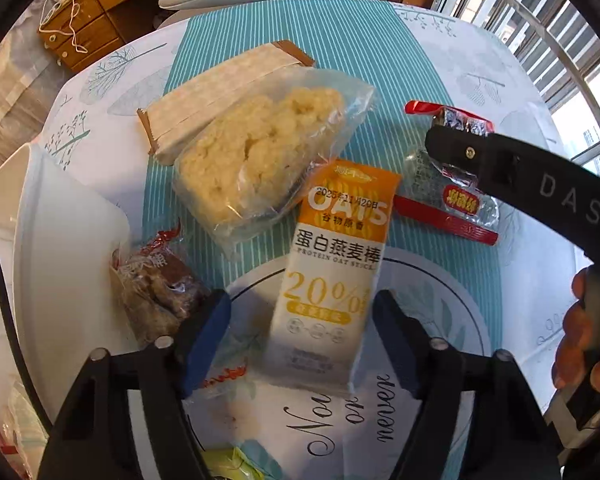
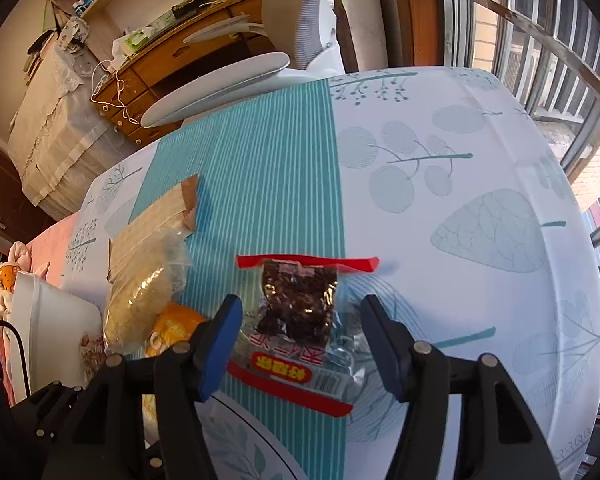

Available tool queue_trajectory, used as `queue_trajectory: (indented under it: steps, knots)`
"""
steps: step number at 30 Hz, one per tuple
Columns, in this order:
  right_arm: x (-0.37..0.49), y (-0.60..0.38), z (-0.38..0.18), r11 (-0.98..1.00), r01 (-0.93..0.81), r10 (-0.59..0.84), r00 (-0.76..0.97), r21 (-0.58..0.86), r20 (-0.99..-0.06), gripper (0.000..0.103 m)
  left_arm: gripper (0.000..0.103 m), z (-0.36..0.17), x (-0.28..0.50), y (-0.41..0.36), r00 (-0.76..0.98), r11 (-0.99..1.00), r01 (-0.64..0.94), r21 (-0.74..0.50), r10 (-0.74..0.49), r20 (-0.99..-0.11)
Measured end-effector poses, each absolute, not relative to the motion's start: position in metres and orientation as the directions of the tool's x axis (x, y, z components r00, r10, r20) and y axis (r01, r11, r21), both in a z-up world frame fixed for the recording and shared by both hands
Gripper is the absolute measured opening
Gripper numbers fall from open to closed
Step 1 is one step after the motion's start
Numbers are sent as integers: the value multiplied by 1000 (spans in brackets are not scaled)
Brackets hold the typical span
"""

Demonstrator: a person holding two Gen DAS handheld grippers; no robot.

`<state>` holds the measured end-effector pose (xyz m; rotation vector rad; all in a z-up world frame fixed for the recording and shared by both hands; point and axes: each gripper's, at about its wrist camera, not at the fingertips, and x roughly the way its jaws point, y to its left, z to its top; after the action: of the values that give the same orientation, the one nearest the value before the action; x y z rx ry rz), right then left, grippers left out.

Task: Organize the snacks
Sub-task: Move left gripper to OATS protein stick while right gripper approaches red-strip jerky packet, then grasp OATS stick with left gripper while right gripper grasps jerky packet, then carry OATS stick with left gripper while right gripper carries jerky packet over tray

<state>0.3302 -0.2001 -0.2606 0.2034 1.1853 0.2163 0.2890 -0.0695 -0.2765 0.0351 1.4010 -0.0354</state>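
- brown-wrapped snack [image 1: 156, 292]: far left, just beside left gripper's left pad, outside the jaws; not the target by the look of it.
- left gripper [image 1: 300, 340]: points down over the table [image 1: 440, 60], jaws parted, nothing clamped. Oat bar packet [image 1: 332, 276] lies between the pads with a gap on each side; no contact visible.
- oat bar long axis: runs away from the camera, roughly along the gripper's view line and tilted a little, so the pads face its long edges. Judged: closing straight in should take it across the narrow width.
- clear bag of pale puffed cake [image 1: 256, 156]: beyond the oat bar, upper left, top corner of the bar touching or overlapping it.
- right gripper [image 2: 300, 344]: jaws apart, nothing gripped, straddling the red-sealed bag of dark nuts [image 2: 300, 312]; bag sits centred between the pads, long axis pointing away from the camera.
- nearer hand: each gripper is on its own packet; left for oat bar, right for nut bag.
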Motion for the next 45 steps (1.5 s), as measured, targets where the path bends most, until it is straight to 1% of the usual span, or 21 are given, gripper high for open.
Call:
queue_trajectory:
  steps: [3, 7, 9, 10, 14, 18, 26, 35, 45]
  knots:
    - [331, -197, -260, 961, -77, 274, 363, 264, -891, 55, 66, -276, 290, -69, 182, 998, 57, 2, -8, -983]
    - [331, -195, -258, 963, -93, 268, 370, 252, -890, 50, 54, -275, 293, -77, 194, 997, 78, -12, -27, -981]
    - [331, -197, -258, 964, -86, 266, 364, 253, -893, 43, 50, -274, 293, -79, 198, 997, 79, -15, -30, -980]
    - [330, -197, -257, 964, -87, 267, 363, 253, -892, 42, 45, -274, 293, -80, 200, 997, 72, -15, -29, -979]
    - [328, -199, -256, 964, -89, 264, 350, 249, -899, 42, 41, -271, 293, -79, 205, 997, 74, -14, -28, -978]
    - [323, -204, -253, 963, -73, 270, 339, 261, -901, 40, 40, -270, 286, -74, 197, 997, 66, -26, -38, -980]
    - [300, -219, -249, 963, -23, 262, 317, 268, -912, 39, 39, -261, 270, -63, 174, 997, 26, -72, -75, -982]
    - [270, -232, -239, 965, 10, 247, 297, 262, -922, 39, 39, -227, 244, -59, 221, 995, 25, -100, -103, -970]
    - [223, -227, -221, 955, -1, 287, 267, 298, -920, 39, 39, -182, 203, -50, 286, 986, 14, -166, -163, -944]
